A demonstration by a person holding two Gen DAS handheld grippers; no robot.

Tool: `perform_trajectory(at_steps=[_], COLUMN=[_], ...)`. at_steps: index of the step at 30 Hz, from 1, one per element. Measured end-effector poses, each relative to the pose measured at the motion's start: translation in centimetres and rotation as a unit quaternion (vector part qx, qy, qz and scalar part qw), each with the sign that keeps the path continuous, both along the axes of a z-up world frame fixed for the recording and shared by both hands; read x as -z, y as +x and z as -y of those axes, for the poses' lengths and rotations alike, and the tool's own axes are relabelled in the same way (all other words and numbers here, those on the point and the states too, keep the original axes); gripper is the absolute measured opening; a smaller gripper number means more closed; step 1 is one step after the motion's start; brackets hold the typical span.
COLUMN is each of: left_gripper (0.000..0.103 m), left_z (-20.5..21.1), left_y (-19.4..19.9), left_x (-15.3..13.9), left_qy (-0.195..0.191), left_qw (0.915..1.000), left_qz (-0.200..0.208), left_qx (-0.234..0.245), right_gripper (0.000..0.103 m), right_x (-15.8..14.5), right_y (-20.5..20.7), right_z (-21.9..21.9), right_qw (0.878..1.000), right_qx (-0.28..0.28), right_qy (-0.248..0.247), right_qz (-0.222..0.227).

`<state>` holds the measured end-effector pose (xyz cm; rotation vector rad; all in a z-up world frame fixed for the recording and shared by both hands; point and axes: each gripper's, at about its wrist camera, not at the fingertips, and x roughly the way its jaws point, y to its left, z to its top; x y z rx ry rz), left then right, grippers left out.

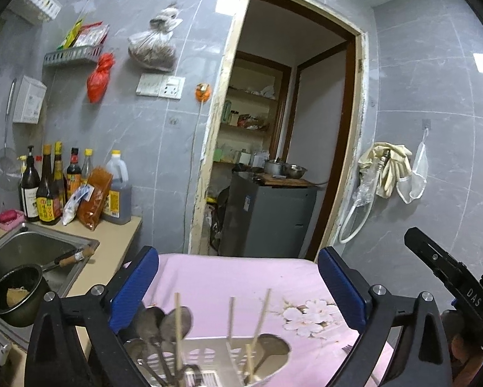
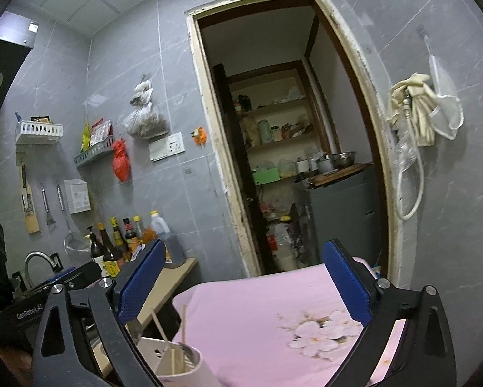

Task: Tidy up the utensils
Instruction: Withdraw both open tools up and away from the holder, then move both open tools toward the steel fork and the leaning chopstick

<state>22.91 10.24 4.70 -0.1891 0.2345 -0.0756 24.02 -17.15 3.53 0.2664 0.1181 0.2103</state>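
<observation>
A white slotted utensil holder (image 1: pixel 209 354) stands on the pink flowered cloth (image 1: pixel 241 283), low in the left wrist view. Metal spoons (image 1: pixel 164 322), a ladle (image 1: pixel 273 348) and wooden chopsticks (image 1: pixel 261 316) stick up out of it. My left gripper (image 1: pixel 238 287) hangs above and behind the holder, its blue pads wide apart with nothing between them. In the right wrist view the holder (image 2: pixel 180 364) sits at the lower left with chopsticks (image 2: pixel 162 332) in it. My right gripper (image 2: pixel 244 283) is open over the cloth (image 2: pixel 257 316), empty, to the right of the holder.
A steel sink (image 1: pixel 28 248) holding a dark pot (image 1: pixel 15 293) lies to the left, with sauce bottles (image 1: pixel 48 187) behind it on the counter. A doorway (image 1: pixel 290 129) opens ahead onto shelves and a grey cabinet (image 1: pixel 267 219). Gloves and a hose (image 1: pixel 383 171) hang on the right wall.
</observation>
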Motion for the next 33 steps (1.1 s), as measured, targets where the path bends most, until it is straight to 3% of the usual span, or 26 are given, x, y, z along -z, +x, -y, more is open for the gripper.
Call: perform_trajectory(at_steps=[19,25,33], left_gripper=[0.102,0.102,0.102], left_z=[9.3,11.2,12.6], left_y=[-3.2,-3.9,-5.0], left_x=[-0.9,-0.1,3.1], left_qy=[0.009,0.019,0.022], left_qw=[0.9988,0.9977,0.9945], left_qz=[0.024,0.015,-0.033], left_qx=[-0.042,-0.063,-0.097], right_gripper=[0.097,0.097,0.097], right_x=[-0.6,1.2,5.5], right_y=[-2.2,-1.7,-0.3], right_z=[9.0,10.9,12.0], right_qw=[1.0,0.999,0.993], right_qx=[-0.018,-0.039,-0.081], right_qy=[-0.016,-0.023,-0.042], right_qz=[0.01,-0.013,-0.068])
